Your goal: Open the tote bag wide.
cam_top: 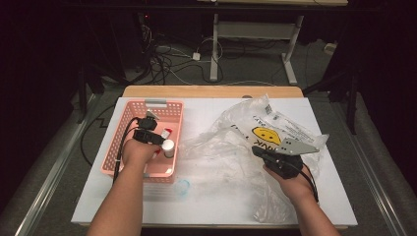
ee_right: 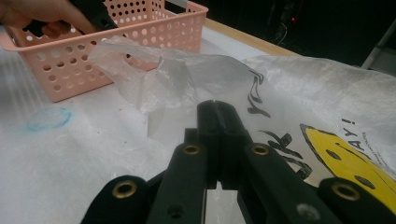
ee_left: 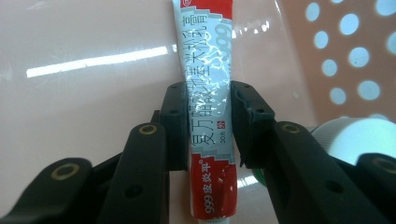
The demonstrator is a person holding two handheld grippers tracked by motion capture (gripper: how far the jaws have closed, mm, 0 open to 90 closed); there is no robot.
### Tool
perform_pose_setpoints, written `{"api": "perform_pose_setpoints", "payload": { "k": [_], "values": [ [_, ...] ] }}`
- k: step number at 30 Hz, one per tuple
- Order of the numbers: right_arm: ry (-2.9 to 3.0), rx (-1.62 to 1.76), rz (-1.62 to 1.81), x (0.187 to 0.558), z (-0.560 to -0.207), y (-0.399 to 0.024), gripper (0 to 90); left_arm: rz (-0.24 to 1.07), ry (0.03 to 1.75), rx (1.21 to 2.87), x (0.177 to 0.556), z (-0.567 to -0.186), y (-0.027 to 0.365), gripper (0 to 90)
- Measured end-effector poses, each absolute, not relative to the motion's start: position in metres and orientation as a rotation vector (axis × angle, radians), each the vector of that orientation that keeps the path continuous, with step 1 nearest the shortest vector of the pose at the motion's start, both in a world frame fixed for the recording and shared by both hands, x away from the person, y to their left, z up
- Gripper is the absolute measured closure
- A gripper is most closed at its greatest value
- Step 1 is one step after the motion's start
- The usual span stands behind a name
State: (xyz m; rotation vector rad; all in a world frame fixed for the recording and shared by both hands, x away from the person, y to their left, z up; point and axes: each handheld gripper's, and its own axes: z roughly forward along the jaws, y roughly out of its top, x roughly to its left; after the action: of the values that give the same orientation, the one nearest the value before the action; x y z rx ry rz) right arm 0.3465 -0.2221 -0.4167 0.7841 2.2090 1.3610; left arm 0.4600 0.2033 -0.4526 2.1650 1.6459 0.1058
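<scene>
High view: the left gripper (cam_top: 147, 129) reaches down into the pink basket (cam_top: 129, 111) at the left of the frame, next to a white-capped bottle (cam_top: 168, 147). The right gripper (cam_top: 273, 156) rests on the crumpled plastic bag (cam_top: 246, 123) at the right. A small blue ring (cam_top: 182, 186) lies on the table (cam_top: 206, 201) just below the basket.

Left gripper view: the jaws stand either side of a tube (ee_left: 208, 88) lying on the basket floor, at the centre of the frame, their pads at or almost at its sides; whether they already press it cannot be told. The step looks like either picking up or setting down the tube. The bottle's cap (ee_left: 355, 135) at the right edge crowds that jaw, so the next move calls for a straight lift.

Right gripper view: the jaws are pressed together at lower centre, seemingly pinching a fold of the bag. The basket sits at upper left, clear of it.
</scene>
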Motion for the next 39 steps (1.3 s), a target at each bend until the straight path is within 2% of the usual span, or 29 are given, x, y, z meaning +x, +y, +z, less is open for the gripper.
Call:
{"api": "perform_pose_setpoints", "payload": {
  "k": [10, 39],
  "values": [
    [2.205, 0.783, 1.363, 0.347, -0.416, -0.222, 90.0, 0.156, 1.617, 2.16, 0.458, -0.447, 0.208, 67.4],
    [2.206, 0.782, 1.367, 0.348, -0.418, -0.22, 90.0, 0.328, 1.44, 2.002, 0.432, -0.417, 0.222, 67.4]
  ]
}}
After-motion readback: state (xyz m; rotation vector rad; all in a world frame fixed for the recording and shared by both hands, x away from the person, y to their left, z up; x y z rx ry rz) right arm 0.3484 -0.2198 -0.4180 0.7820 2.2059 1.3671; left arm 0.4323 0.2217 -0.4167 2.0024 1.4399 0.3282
